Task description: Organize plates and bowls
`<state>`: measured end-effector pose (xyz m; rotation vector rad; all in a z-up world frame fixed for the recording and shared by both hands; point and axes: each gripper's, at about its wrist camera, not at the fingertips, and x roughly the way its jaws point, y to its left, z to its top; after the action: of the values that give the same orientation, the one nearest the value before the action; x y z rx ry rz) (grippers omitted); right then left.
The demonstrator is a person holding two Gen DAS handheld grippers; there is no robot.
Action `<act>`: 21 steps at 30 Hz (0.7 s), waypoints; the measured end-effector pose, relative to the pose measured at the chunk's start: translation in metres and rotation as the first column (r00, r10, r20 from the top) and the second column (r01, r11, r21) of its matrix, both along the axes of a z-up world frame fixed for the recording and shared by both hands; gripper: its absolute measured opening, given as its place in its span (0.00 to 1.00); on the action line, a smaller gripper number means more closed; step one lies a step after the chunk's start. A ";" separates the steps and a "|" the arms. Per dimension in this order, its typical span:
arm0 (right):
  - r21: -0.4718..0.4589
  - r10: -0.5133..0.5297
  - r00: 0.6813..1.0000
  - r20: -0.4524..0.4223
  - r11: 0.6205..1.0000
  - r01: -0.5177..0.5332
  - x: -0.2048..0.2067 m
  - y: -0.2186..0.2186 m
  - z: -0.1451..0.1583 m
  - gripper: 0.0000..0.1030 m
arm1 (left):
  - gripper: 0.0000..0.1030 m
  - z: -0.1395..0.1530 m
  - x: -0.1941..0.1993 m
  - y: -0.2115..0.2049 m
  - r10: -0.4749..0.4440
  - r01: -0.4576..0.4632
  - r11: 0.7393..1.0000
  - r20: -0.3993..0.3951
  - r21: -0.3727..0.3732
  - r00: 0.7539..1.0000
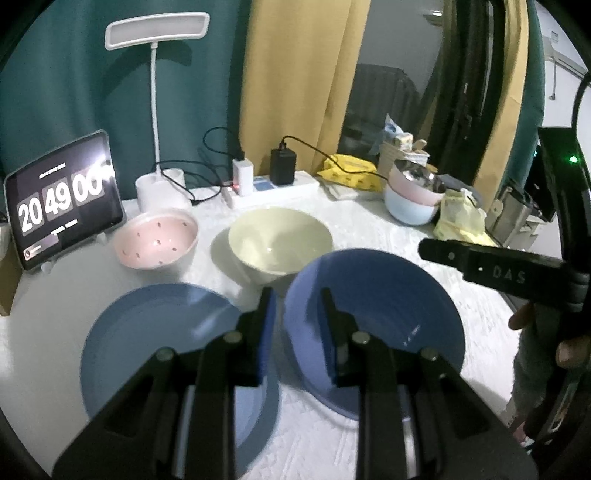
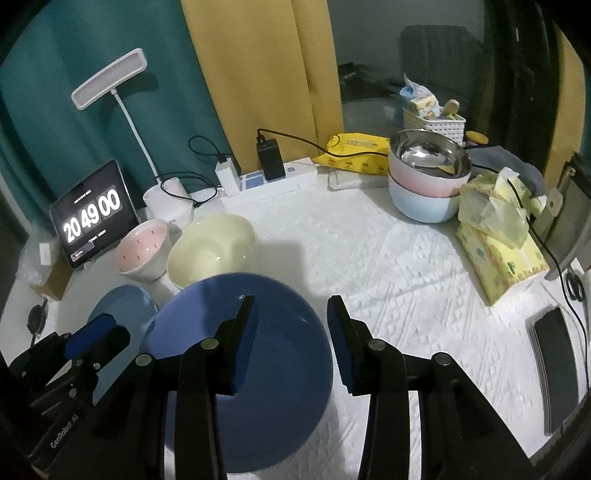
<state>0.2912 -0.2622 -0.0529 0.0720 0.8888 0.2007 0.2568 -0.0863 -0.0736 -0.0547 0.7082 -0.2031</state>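
Two blue plates lie side by side on the white tablecloth: a lighter plate point(image 1: 159, 332) on the left and a darker plate point(image 1: 380, 317) on the right. Behind them stand a pink spotted bowl point(image 1: 155, 238) and a cream bowl point(image 1: 280, 240). My left gripper point(image 1: 297, 314) hovers over the gap between the plates, narrowly open with nothing between its pads. My right gripper point(image 2: 291, 314) hangs open above the right part of the darker plate point(image 2: 236, 369), and the pads do not touch it. In the right wrist view the lighter plate point(image 2: 122, 310) is partly hidden by the left gripper point(image 2: 92, 332).
A tablet clock point(image 1: 62, 199), a desk lamp point(image 1: 157, 33) and a power strip point(image 1: 273, 188) with cables line the back. At the back right are stacked pink and light-blue bowls point(image 2: 428, 181), a tissue box point(image 2: 498, 258) and a dark phone point(image 2: 557, 369).
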 end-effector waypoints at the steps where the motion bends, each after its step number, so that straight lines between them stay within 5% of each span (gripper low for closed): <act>1: 0.000 0.003 1.000 0.000 1.000 -0.003 0.003 0.001 0.000 0.39 | 0.24 0.000 0.003 0.001 0.003 -0.003 1.000 0.001 0.000 1.000; 12: -0.008 0.033 0.999 0.001 0.999 -0.033 0.029 0.011 -0.002 0.39 | 0.29 0.001 0.030 0.008 0.028 -0.028 1.000 0.002 -0.004 1.000; 15: -0.010 0.044 0.999 -0.005 0.999 -0.044 0.037 0.016 -0.004 0.39 | 0.44 -0.001 0.037 0.012 0.036 -0.036 0.999 -0.006 -0.016 0.999; 21: -0.008 0.062 0.998 -0.014 0.998 -0.062 0.054 0.025 -0.009 0.39 | 0.45 -0.004 0.053 0.018 0.060 -0.060 0.998 -0.010 -0.026 0.998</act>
<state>0.3451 -0.2376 -0.0614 0.0380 0.9065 0.2550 0.3096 -0.0679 -0.0773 -0.1017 0.7120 -0.1544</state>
